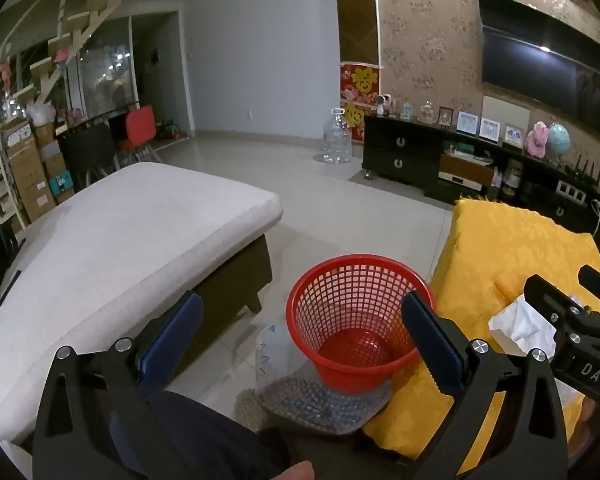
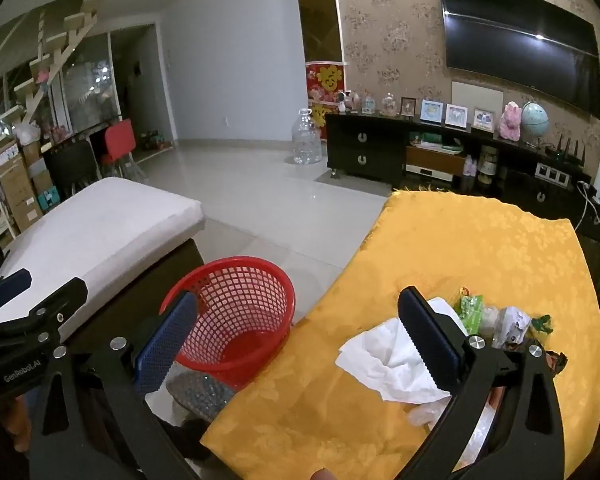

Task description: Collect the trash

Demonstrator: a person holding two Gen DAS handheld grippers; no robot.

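A red mesh basket (image 1: 356, 320) stands on the floor between the sofa and the yellow-covered table; it also shows in the right wrist view (image 2: 236, 316) and looks empty. My left gripper (image 1: 302, 324) is open and empty, held above the basket. My right gripper (image 2: 296, 332) is open and empty over the table's left edge; its right finger is beside a crumpled white tissue (image 2: 388, 360). Green and white wrappers (image 2: 496, 320) lie just beyond the tissue. The tissue (image 1: 520, 324) shows partly behind the right gripper in the left wrist view.
The yellow tablecloth (image 2: 480, 248) covers the table on the right. A white-cushioned sofa (image 1: 120, 240) stands on the left. A bag of dark beads (image 1: 312, 396) lies under the basket. A dark TV cabinet (image 2: 380, 152) and a water jug (image 2: 306, 140) stand far off.
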